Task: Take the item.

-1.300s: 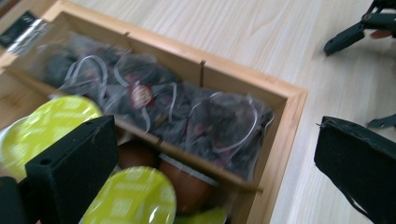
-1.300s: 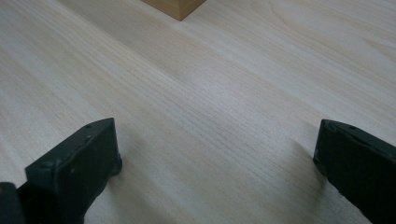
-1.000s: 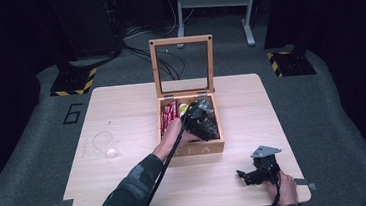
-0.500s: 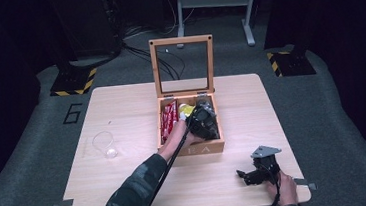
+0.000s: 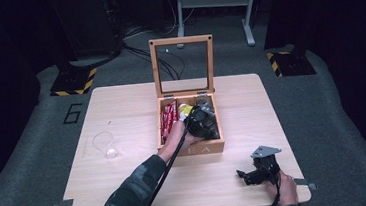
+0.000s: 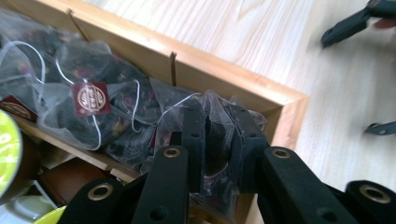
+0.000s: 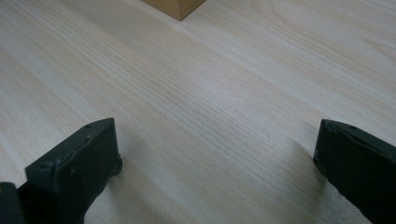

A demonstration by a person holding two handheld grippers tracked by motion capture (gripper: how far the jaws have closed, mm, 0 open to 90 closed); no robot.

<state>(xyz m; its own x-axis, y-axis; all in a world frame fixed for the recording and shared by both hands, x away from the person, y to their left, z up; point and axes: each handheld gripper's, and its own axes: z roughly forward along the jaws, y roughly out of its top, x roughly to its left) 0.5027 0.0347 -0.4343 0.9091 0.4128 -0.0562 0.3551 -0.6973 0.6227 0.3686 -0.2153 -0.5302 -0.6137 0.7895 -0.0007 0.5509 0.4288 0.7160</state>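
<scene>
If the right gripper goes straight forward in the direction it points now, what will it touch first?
Probably the wooden box. The right gripper rests low over the bare table with its jaws wide apart, and nothing lies between them. Only the box's corner shows ahead, slightly off centre, so it might just pass beside it.

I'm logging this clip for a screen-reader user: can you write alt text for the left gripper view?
The left gripper has its two black jaws closed on a clear mesh tea bag in the corner of a wooden box. More tea bags of dark leaves, one with a maroon tag, fill the compartment beside it. Pale wooden table lies beyond the box wall.
</scene>
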